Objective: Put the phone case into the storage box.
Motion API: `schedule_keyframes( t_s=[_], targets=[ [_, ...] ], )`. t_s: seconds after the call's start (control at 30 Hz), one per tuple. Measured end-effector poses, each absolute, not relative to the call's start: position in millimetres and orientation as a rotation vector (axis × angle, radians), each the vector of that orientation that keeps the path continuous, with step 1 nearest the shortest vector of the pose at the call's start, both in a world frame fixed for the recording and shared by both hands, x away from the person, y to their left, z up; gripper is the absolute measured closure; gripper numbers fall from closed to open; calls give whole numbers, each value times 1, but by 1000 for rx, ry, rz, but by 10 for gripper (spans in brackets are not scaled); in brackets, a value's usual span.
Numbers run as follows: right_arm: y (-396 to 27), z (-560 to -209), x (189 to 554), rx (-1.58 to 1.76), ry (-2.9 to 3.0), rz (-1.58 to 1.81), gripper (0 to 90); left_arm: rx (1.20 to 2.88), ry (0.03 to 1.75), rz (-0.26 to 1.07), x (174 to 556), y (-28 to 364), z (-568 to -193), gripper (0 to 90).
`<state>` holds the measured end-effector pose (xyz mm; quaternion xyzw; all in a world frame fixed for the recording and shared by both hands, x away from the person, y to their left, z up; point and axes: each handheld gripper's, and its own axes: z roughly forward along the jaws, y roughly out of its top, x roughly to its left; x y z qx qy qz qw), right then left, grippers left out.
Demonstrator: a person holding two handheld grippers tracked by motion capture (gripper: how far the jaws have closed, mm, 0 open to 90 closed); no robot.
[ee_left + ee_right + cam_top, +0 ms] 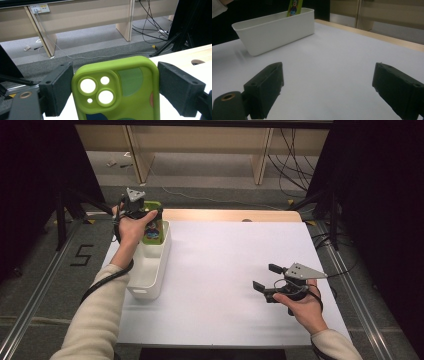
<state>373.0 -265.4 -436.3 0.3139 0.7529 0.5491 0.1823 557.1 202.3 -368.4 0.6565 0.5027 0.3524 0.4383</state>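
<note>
My left gripper (115, 87) is clamped on the green phone case (117, 90), one jaw on each long edge, holding it upright over the far end of the white bin (150, 270) at the table's (225, 270) left side. My right gripper (265, 277) rests low over the bare table near the right edge, jaws wide apart, nothing between them.

a lab: white table (225, 270), black curtains (380, 195), floor cables (292, 157), taped floor number (82, 255).
</note>
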Motion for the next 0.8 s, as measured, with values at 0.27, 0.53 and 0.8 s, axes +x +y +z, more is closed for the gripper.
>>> schedule_keyframes(
  t_s=[0.27, 0.53, 0.8],
  targets=[
    [-265, -437, 373, 885, 2125, 1550, 112, 1635, 1249, 876, 558, 202, -370, 158],
    [-265, -437, 373, 884, 2127, 1549, 113, 1639, 1251, 880, 559, 203, -372, 158],
    [-265, -437, 373, 885, 2125, 1549, 113, 1647, 1247, 882, 560, 202, -374, 158]
  ],
)
